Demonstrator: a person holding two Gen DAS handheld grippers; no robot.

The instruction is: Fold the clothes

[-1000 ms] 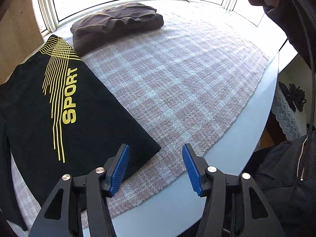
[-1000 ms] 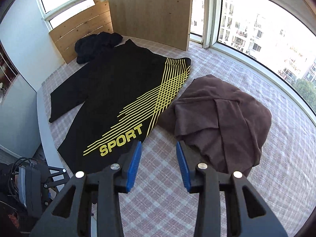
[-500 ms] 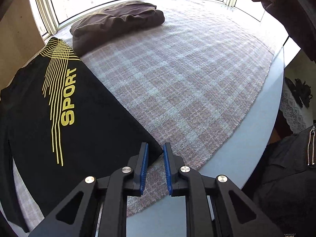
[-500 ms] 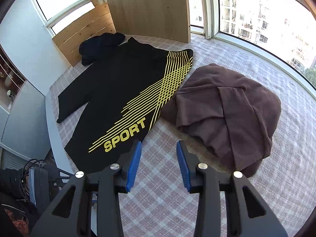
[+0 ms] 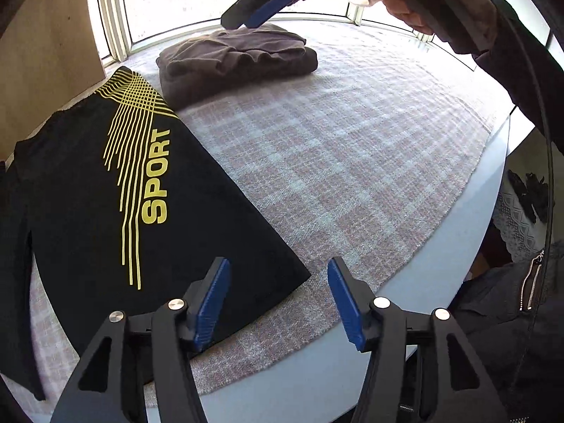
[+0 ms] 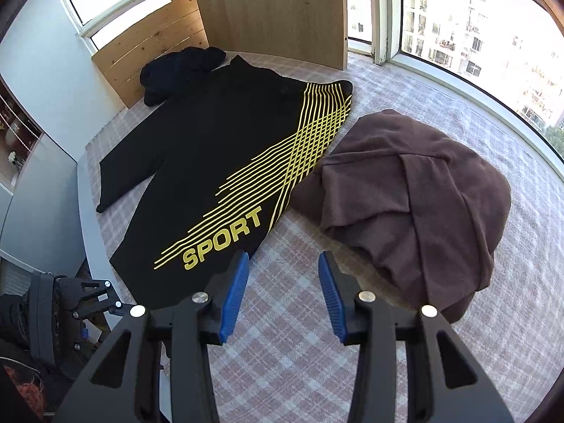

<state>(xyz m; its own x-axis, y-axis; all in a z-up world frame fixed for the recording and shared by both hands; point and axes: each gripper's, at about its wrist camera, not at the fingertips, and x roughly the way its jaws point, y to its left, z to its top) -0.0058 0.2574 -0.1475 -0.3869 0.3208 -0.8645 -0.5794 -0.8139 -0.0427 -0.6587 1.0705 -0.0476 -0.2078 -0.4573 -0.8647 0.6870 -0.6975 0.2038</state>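
left gripper (image 5: 278, 299) tilts steeply down, its jaws just opened wide, holding nothing. right gripper (image 6: 283, 292) tilts down too, jaws just widened, holding nothing.

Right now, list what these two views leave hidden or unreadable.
- Black SPORT shirt: far sleeve cut off by the left wrist view's edge; hem corner hidden behind the right gripper's fingers in the right wrist view.
- Brown garment: inner folds hidden by its own layers.
- Dark bundle: too crumpled to identify.
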